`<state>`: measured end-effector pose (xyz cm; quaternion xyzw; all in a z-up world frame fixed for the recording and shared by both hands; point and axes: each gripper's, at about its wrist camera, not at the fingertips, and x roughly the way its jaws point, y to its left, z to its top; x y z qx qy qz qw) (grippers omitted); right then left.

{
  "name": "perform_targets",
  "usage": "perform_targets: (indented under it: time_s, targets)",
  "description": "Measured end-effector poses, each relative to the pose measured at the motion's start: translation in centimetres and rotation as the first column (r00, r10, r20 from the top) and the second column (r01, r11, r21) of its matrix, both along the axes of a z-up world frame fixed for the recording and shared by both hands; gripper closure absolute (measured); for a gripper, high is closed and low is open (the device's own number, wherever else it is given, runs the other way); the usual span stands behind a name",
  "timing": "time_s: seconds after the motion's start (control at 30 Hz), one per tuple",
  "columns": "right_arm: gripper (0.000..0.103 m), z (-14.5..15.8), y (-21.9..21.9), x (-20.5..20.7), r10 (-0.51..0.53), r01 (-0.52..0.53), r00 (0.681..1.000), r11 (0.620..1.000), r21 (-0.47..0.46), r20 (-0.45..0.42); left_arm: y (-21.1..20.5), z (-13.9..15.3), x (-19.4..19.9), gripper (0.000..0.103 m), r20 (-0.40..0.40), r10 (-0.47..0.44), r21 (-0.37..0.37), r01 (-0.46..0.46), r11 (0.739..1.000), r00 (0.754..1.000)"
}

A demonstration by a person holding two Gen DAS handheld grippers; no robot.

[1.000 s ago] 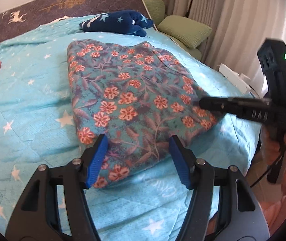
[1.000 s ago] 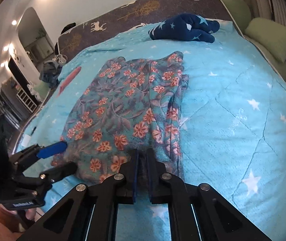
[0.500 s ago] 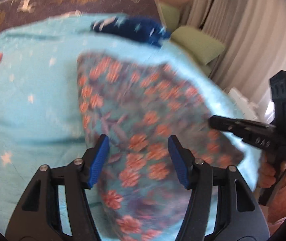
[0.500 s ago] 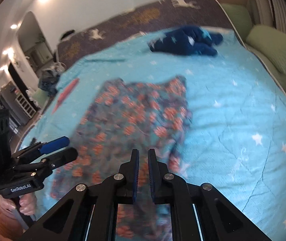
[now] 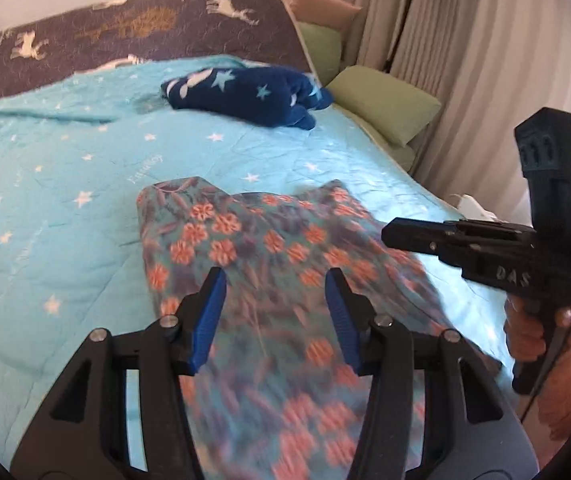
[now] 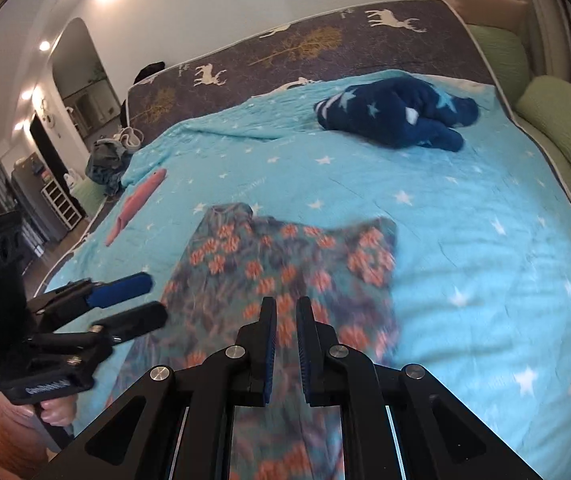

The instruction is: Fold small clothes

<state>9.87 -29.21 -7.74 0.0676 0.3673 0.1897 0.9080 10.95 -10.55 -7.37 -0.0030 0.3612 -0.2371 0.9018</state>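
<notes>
1. The left tongs [image 5: 275,312], at the bottom centre of the left view, are standing half released. Their jaws have just been closing, with cloth showing between the blue pads but not pressed by them. If they are closing on air, that side could be left behind.
2. The right tongs [image 6: 286,344] are clenched to a narrow slit. I cannot tell whether they are pinching any fabric; a thin hold could be slipping.
3. The floral garment [image 5: 253,240] is lying in the lower middle of the frame on the bed [image 5: 65,152], its blurred near end running past the bottom edge. It could be sliding off the bed or bunching, spoiling the fold.
4. Well beyond, at upper centre, the navy starred garment [image 5: 245,98] is waiting, well apart, so a tangle is looking unlikely.
</notes>
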Motion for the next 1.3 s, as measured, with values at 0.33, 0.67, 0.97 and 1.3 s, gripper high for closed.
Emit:
perform_targets:
  time_s: [0.33,0.67,0.97,1.3]
  targets:
    - [0.095,-5.3,-0.8,5.5,-0.043,0.044,0.984,0.999,0.002,-0.173,1.3,-5.1,4.3,0.051,-0.119,0.077,0.054,-0.071,0.996,0.99]
    - [0.088,-1.8,-2.1,0.0,-0.093,0.091,0.994,0.995,-0.028,-0.054,0.9,-2.5,1.6,0.047,-0.067,0.115,0.11,-0.107,0.988,0.991]
    - [0.076,-2.4,-6.4,-3.7,-0.193,0.194,0.975,0.981,-0.005,-0.109,0.8,-0.9,-1.1,0.042,-0.019,0.123,0.131,-0.12,0.984,0.992]
    - [0.04,-5.2,-7.7,-2.5,-0.079,0.137,0.966,0.964,0.229,-0.246,5.4,-4.3,0.2,0.028,-0.206,0.194,-0.014,-0.201,0.979,0.959]
